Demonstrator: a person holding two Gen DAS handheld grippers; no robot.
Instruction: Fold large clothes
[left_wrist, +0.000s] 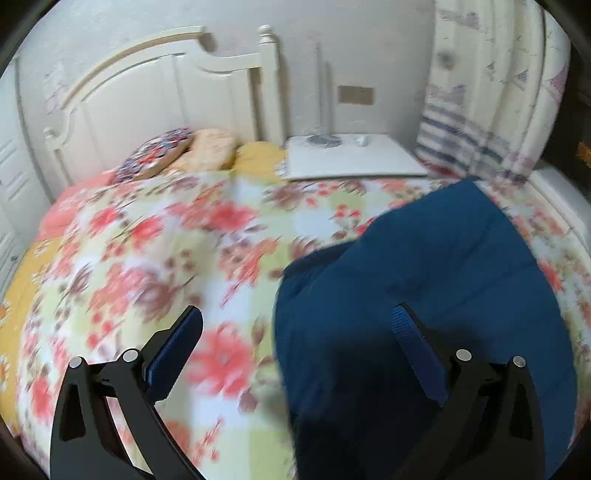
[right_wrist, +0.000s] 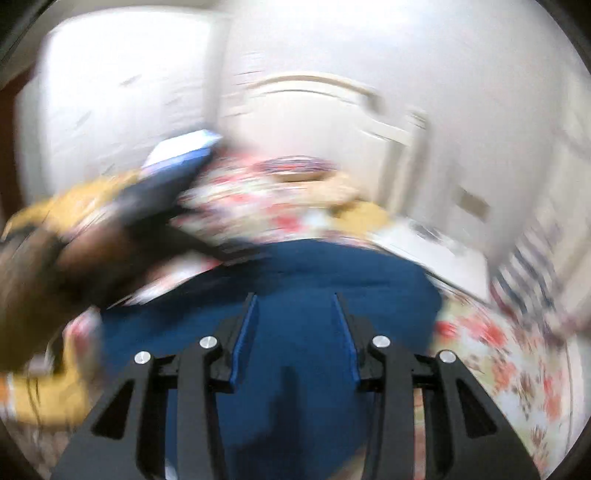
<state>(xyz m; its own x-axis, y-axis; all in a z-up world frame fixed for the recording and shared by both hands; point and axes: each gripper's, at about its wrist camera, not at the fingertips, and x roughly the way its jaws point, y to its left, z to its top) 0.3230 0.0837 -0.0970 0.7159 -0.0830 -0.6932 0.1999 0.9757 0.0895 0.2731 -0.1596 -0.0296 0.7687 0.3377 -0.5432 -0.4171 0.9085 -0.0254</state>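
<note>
A large dark blue garment (left_wrist: 424, 280) lies partly folded on the floral bedspread (left_wrist: 155, 251), toward the right side of the bed. My left gripper (left_wrist: 295, 314) hovers over the garment's left edge, jaws wide open and empty. In the blurred right wrist view, my right gripper (right_wrist: 295, 295) stands above the same blue garment (right_wrist: 306, 273). Its jaws are apart with only the cloth seen beyond them, and nothing is pinched. A person's hand (right_wrist: 40, 280) carrying the left gripper (right_wrist: 162, 199) shows as a smear at the left.
A white headboard (left_wrist: 147, 92) and several pillows (left_wrist: 177, 151) are at the bed's far end. A white bedside surface (left_wrist: 351, 158) stands beside them. A striped, patterned quilt (left_wrist: 491, 103) hangs at the right. A yellow sheet (left_wrist: 14, 295) shows at the left edge.
</note>
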